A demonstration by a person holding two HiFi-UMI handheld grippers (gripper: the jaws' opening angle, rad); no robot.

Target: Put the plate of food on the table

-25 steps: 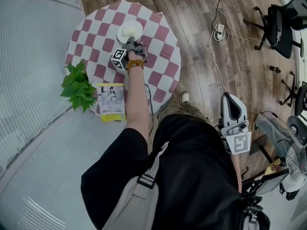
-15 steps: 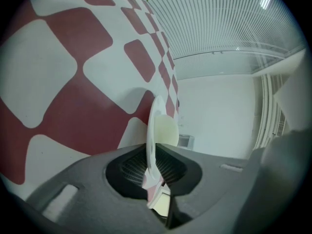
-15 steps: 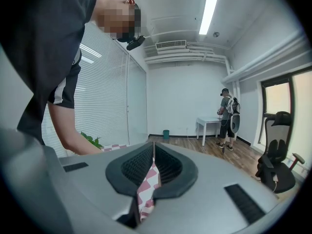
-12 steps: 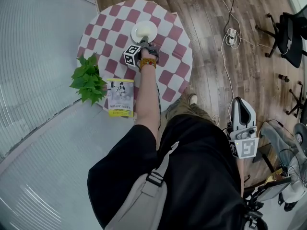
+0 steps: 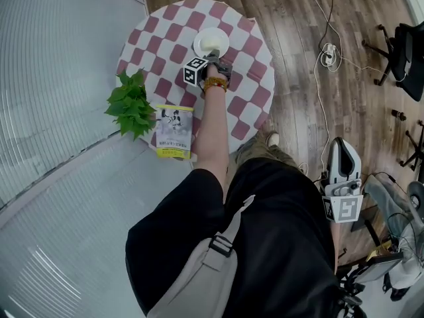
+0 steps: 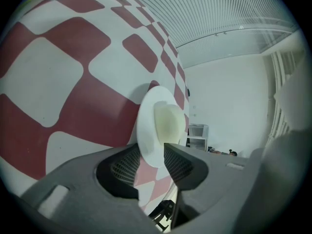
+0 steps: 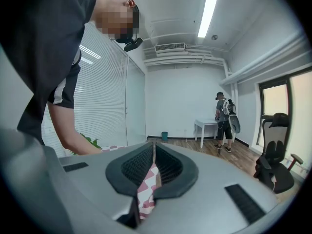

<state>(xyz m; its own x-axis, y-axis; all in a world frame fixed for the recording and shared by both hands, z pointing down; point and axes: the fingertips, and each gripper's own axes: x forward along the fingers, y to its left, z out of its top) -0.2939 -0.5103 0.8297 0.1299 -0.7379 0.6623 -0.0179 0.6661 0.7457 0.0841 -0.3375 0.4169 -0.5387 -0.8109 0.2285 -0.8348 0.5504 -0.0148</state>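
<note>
On table (image 5: 256,78): plate (image 5: 198,44) flat, rim btwn L claw (image 6: 152,149), just opening.

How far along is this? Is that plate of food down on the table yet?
Nearly done. The plate sits on the checkered table. The left tongs have just been opening, with the plate's rim between them but not pinched. Left to do, probably: drawing those tongs back off the plate. The right tongs hang shut at the person's side.
</note>
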